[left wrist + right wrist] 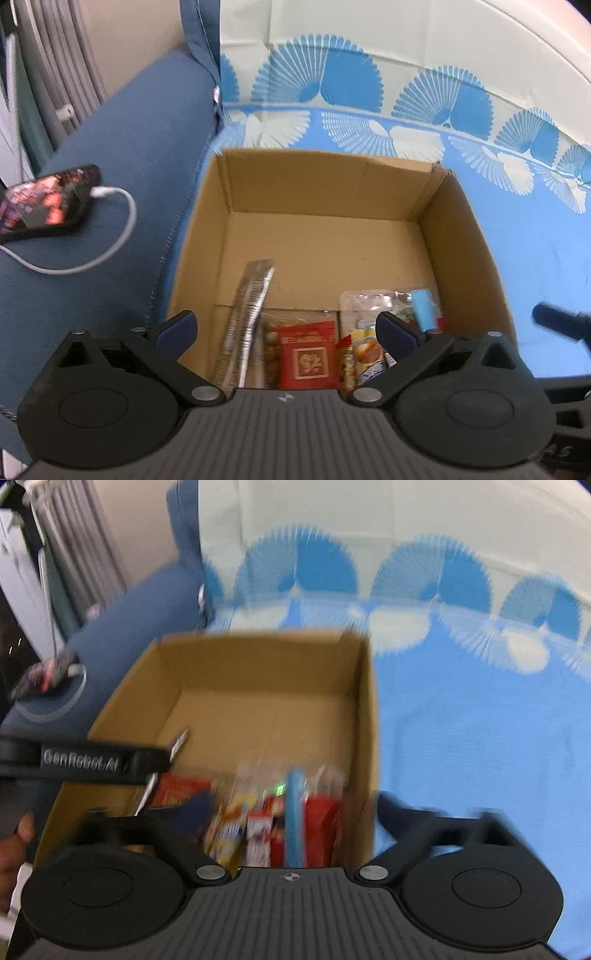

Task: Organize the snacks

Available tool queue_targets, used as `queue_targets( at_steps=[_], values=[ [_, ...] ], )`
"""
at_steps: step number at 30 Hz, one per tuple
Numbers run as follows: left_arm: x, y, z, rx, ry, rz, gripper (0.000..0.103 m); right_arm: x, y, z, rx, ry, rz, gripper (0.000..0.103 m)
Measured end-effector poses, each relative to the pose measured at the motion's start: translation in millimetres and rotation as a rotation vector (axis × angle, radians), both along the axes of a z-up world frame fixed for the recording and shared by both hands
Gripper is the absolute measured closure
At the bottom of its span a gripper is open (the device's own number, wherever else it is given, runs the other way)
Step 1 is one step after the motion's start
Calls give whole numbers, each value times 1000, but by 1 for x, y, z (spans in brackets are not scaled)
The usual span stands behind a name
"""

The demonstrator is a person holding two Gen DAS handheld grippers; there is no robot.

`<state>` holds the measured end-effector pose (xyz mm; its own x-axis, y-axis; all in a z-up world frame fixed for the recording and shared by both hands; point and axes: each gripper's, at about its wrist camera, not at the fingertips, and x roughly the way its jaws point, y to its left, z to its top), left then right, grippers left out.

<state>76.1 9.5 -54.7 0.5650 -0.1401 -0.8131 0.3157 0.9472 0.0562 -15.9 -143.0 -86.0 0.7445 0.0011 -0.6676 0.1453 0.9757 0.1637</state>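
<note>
1. Snacks lie bunched at the lower edge of the box, which sits centre frame on a blue cloth.
2. Left gripper hangs over them, jaws spread, nothing between.
3. Right gripper is likewise spread and empty, though its view is blurred.
4. Judgement: both look done with a drop. Lift straight up clear of the rim, then fetch the next packet; fill the bare far half.
5. A phone lies at left.
</note>
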Motion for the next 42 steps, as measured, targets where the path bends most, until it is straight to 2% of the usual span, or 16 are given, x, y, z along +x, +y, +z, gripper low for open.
queue_targets(
  at_steps=[4,10,17,22,26,32,36,39,42],
  values=[
    [-27,9,12,23,-47,20,0,-16,5,8,-44,-1,21,0],
    [-68,22,25,42,-22,77,0,-64,14,18,-39,19,-10,0],
    [-117,29,31,142,-30,59,0,-120,45,24,-109,-14,17,0],
    [-153,36,39,131,-76,56,0,-145,55,31,-162,-52,19,0],
    [-171,36,43,176,-60,44,0,-163,54,35,-152,-79,-1,0],
    [-194,50,51,87,-80,67,0,-192,55,43,-147,-151,-10,0],
    [-213,48,51,125,-128,92,0,-204,53,46,-139,-180,-14,0],
    [-220,46,51,107,-108,61,0,-210,54,48,-143,-189,-10,0],
    [-224,49,55,99,-122,73,0,-215,57,51,-173,-199,-8,0]
  ],
)
